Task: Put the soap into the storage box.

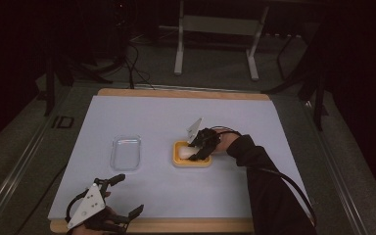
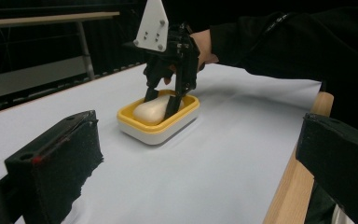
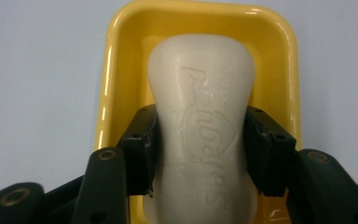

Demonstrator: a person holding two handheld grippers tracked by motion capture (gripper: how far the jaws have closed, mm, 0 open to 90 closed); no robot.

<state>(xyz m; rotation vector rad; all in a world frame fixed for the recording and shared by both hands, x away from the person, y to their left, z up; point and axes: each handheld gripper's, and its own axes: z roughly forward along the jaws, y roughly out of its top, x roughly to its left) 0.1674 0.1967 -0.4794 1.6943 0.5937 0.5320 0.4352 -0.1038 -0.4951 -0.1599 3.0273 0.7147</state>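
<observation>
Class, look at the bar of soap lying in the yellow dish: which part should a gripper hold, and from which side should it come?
Grip the soap across its narrow waist, coming down from above: the yellow dish walls block its ends and low sides. The right gripper pinches there.

A table (image 1: pixel 127 93) with a wooden edge is covered by a pale sheet (image 1: pixel 176 191). On the sheet sit a yellow dish (image 1: pixel 178 147) and, to its left, what looks like a clear plastic lid (image 1: pixel 126 152).

Cream soap bar (image 3: pixel 200 135) flat in yellow dish (image 3: pixel 279 51), apparently tool-gripped.
</observation>
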